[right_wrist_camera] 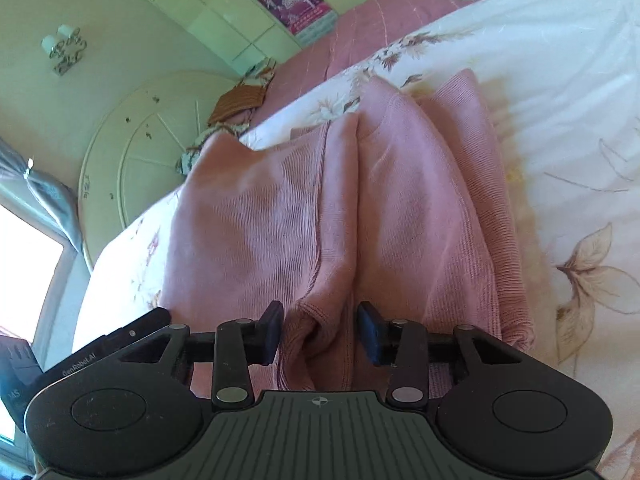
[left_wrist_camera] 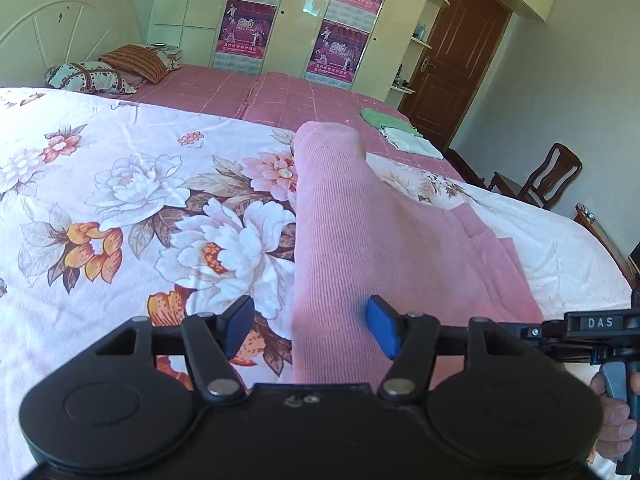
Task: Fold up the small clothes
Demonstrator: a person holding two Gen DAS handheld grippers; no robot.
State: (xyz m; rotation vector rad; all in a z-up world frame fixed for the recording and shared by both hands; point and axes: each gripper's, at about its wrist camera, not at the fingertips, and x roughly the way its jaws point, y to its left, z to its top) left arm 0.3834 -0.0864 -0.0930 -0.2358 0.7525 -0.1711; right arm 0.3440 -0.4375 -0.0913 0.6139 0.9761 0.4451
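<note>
A pink ribbed garment (left_wrist_camera: 340, 220) lies on the floral bedsheet (left_wrist_camera: 120, 200), folded into long overlapping panels. My left gripper (left_wrist_camera: 311, 328) stands open over its near end. The right pad sits above the cloth and the left pad is off its edge, over the sheet. In the right wrist view the same pink garment (right_wrist_camera: 400, 200) runs away from me in two ridges. My right gripper (right_wrist_camera: 320, 334) has a bunched hem fold filling the gap between its pads, touching both. The right gripper's body and a hand (left_wrist_camera: 616, 412) show at the left wrist view's right edge.
Folded green and white clothes (left_wrist_camera: 396, 132) lie on the pink checked cover (left_wrist_camera: 280, 96) at the far side. Pillows (left_wrist_camera: 100, 72) rest by the headboard. A wooden chair (left_wrist_camera: 540, 180) stands off the bed's right side, near a brown door (left_wrist_camera: 456, 60).
</note>
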